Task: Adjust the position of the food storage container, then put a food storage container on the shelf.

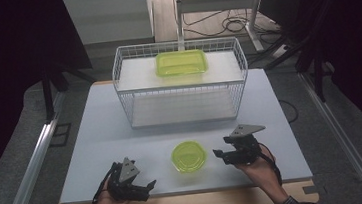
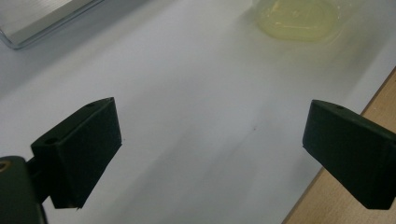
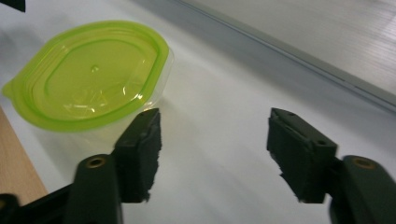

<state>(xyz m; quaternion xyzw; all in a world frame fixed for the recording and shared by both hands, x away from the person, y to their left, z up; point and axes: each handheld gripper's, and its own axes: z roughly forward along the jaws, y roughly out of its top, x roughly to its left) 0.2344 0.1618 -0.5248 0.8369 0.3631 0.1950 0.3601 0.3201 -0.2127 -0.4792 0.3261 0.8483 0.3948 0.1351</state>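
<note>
The high view looks forward and down from above the person's side onto the whole white table [image 1: 112,138], taking in its near edge, both side edges and the wire basket [image 1: 182,82] at the far edge. The left gripper view sits low and close to the tabletop by the near edge, looking along its own jaws across the surface toward a round lidded container [image 2: 299,18], which appears blurred at the top. The right gripper view, equally low and close, faces the same container [image 3: 93,74] from its other side. All three views share that container [image 1: 188,156] and the table surface around it.
</note>
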